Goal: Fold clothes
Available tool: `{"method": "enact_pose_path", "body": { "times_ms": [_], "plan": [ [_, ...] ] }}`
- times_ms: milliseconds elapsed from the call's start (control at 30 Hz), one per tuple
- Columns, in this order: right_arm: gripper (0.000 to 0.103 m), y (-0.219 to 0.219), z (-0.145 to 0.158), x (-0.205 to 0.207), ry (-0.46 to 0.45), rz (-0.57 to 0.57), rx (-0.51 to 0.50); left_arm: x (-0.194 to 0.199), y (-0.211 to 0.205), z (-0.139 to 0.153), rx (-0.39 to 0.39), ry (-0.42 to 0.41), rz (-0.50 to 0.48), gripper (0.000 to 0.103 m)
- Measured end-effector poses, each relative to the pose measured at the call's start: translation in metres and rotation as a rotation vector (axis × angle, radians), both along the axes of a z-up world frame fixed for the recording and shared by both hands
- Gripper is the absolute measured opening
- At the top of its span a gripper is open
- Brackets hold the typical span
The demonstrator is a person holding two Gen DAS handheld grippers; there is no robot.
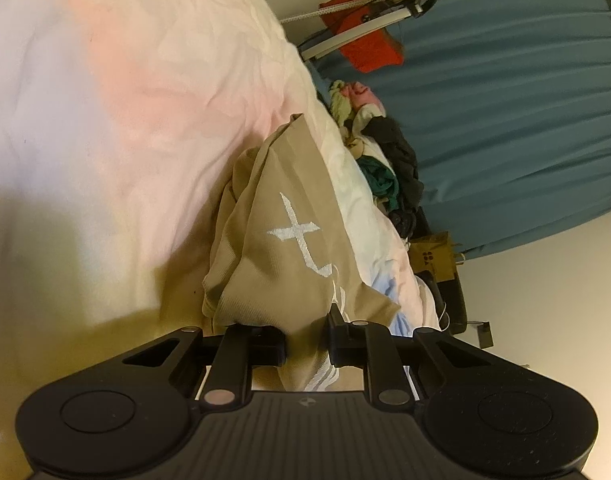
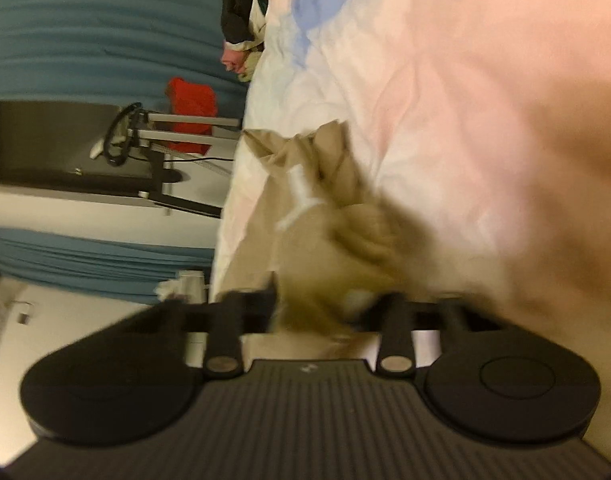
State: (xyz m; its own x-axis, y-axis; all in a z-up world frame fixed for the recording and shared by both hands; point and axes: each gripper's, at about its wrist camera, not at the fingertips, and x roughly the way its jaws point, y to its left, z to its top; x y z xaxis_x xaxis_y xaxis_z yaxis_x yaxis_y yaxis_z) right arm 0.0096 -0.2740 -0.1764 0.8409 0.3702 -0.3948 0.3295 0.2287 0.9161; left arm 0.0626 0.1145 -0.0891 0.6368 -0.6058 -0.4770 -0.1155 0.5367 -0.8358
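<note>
On the bed [image 1: 105,120], spread with a pale pink and white cover carrying a light blue patch, lay the tan garment [image 1: 277,240], the one item I was handling. Beyond the bed's far edge a brown paper bag [image 1: 433,258] stood against the teal curtain [image 1: 505,120]; its contents could not be made out. A heap of mixed clothes [image 1: 381,148], dark, green, pink and cream, sat at the bed's edge near that curtain.

The tan garment was bunched and creased, with a white embroidered mark on its upper face and white stripes along one hem. My left hand-held gripper [image 1: 305,340] pinched a fold of it between nearly closed fingers. My right hand-held gripper [image 2: 317,312], blurred, had tan cloth gathered between its fingers and appeared to clamp it.

A wide stretch of cover lay open beside the garment. Past the bed's edge stood a black and silver stand [image 2: 161,152] with a red cloth [image 2: 191,104] behind it.
</note>
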Motion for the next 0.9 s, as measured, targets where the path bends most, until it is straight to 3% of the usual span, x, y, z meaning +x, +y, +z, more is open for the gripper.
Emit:
{"method": "enact_pose_path", "body": {
  "times_ms": [200,367,433,500,600,700,800,900],
  "plan": [
    [0.022,-0.015,0.05,-0.017,-0.06,0.017,-0.071,0.009,-0.009,0.038,-0.006,0.034,-0.073,0.019],
    [0.022,-0.054,0.097,-0.029,-0.131,-0.028,-0.037,0.032,-0.047,0.09,-0.028,0.062,-0.182,0.019],
    [0.022,-0.08,0.113,-0.023,-0.11,-0.063,-0.035,0.052,-0.078,0.111,0.003,0.07,-0.221,0.019],
    [0.022,-0.108,0.126,-0.008,-0.075,-0.098,-0.058,0.081,-0.126,0.13,0.092,0.084,-0.254,0.019],
    [0.022,-0.159,0.148,0.029,-0.046,-0.164,-0.139,0.128,-0.195,0.151,0.171,0.051,-0.303,0.019],
    [0.022,-0.206,0.172,0.064,-0.082,-0.24,-0.212,0.183,-0.262,0.166,0.131,0.003,-0.326,0.019],
    [0.022,-0.244,0.19,0.092,-0.144,-0.31,-0.292,0.207,-0.314,0.173,0.074,-0.081,-0.338,0.019],
    [0.022,-0.273,0.187,0.107,-0.183,-0.351,-0.363,0.228,-0.359,0.164,0.081,-0.18,-0.359,0.019]
  ]
}}
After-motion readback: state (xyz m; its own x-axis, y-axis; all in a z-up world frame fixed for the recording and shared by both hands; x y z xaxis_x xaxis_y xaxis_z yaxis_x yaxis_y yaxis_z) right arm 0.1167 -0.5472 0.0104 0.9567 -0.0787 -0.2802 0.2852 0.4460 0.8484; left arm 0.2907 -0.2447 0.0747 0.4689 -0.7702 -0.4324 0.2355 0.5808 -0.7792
